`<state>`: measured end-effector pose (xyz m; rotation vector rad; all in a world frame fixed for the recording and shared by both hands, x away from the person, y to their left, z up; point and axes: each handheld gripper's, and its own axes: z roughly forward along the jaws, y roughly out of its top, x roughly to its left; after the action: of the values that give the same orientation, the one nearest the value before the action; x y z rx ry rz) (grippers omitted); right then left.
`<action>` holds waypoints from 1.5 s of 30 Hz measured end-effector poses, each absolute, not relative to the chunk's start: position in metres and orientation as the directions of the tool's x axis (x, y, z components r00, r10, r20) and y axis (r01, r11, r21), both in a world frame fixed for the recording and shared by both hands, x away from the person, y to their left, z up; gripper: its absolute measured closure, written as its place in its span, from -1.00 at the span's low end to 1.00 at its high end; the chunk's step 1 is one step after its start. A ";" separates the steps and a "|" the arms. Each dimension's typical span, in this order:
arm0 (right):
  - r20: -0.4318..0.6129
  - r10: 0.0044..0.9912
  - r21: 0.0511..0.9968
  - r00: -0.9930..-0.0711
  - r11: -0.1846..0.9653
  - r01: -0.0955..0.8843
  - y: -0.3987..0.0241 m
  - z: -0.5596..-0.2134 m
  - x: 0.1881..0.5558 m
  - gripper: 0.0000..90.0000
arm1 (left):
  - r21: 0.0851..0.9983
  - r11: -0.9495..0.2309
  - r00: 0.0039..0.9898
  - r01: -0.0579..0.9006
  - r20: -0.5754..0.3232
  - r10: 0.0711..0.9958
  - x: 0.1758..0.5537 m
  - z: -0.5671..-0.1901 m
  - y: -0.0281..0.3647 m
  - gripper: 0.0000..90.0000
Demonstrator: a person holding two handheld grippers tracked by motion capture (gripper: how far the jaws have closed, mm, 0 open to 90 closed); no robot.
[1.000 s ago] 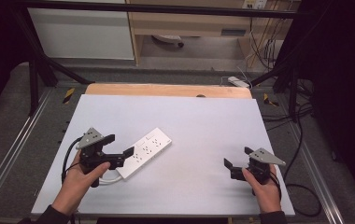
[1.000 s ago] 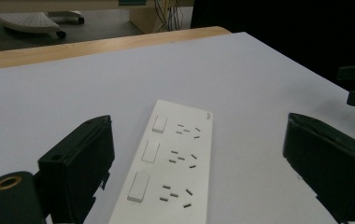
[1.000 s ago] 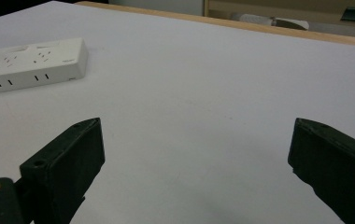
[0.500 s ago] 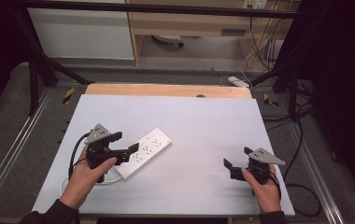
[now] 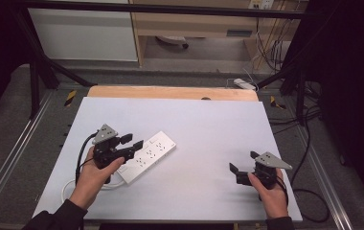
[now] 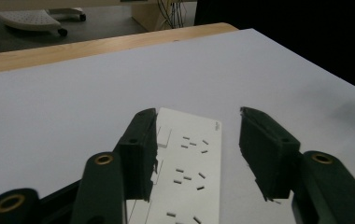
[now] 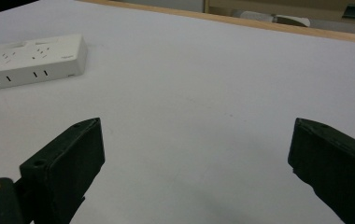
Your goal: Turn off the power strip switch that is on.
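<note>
A white power strip (image 5: 149, 155) lies flat and slanted on the white table (image 5: 204, 124), left of centre. Its white cable (image 5: 70, 186) loops off its near end toward the table's front left. My left gripper (image 5: 133, 142) hovers over the strip's near half, open, jaws straddling the strip (image 6: 189, 172) with a gap on each side. My right gripper (image 5: 243, 163) rests near the front right edge, open wide, nothing between its jaws; the strip (image 7: 28, 60) lies far off to its left.
A wooden strip (image 5: 170, 92) borders the table's far edge. Black frame bars (image 5: 36, 72) stand at both sides. A second white power strip (image 5: 244, 84) and cables lie on the floor behind the table, and a black cable (image 5: 309, 191) trails off at right.
My left gripper has moved right and forward over the power strip's near half. The right gripper has stayed put.
</note>
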<state>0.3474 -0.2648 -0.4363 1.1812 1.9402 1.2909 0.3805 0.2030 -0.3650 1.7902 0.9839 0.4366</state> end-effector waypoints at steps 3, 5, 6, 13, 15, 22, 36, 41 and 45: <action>0.043 0.874 0.911 -0.484 0.164 0.379 -0.265 -0.436 0.348 -0.91 | 0.888 -0.167 0.604 0.429 -0.144 0.784 0.383 -0.367 0.202 0.25; 0.041 0.874 0.910 -0.485 0.168 0.379 -0.265 -0.437 0.348 -0.91 | 0.884 -0.166 0.607 0.438 -0.154 0.780 0.384 -0.369 0.201 0.34; 0.042 0.873 0.910 -0.485 0.168 0.380 -0.265 -0.437 0.348 -0.91 | 0.884 -0.162 0.610 0.438 -0.160 0.776 0.385 -0.370 0.201 0.38; 0.042 0.873 0.910 -0.486 0.167 0.379 -0.265 -0.437 0.348 -0.91 | 0.876 -0.187 0.613 0.444 -0.145 0.777 0.391 -0.376 0.197 0.60; 0.047 0.875 0.911 -0.483 0.161 0.381 -0.264 -0.436 0.349 -0.91 | 0.869 -0.197 0.614 0.454 -0.145 0.776 0.394 -0.379 0.194 0.71; 0.046 0.874 0.912 -0.484 0.161 0.378 -0.265 -0.436 0.349 -0.91 | 0.848 -0.229 0.624 0.478 -0.145 0.768 0.406 -0.391 0.186 0.92; 0.047 0.872 0.914 -0.488 0.159 0.373 -0.265 -0.436 0.349 -0.91 | 0.818 -0.267 0.619 0.509 -0.132 0.774 0.420 -0.405 0.182 1.00; 0.046 0.870 0.913 -0.490 0.163 0.374 -0.265 -0.436 0.349 -0.92 | 0.804 -0.274 0.608 0.528 -0.134 0.782 0.425 -0.410 0.182 1.00; 0.045 0.870 0.913 -0.492 0.164 0.374 -0.265 -0.436 0.349 -0.92 | 0.792 -0.283 0.605 0.541 -0.133 0.785 0.428 -0.413 0.183 1.00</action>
<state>0.3488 -0.2651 -0.4359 1.1746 1.9467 1.3014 0.4276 0.1825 -0.4130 1.9694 1.0519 0.3574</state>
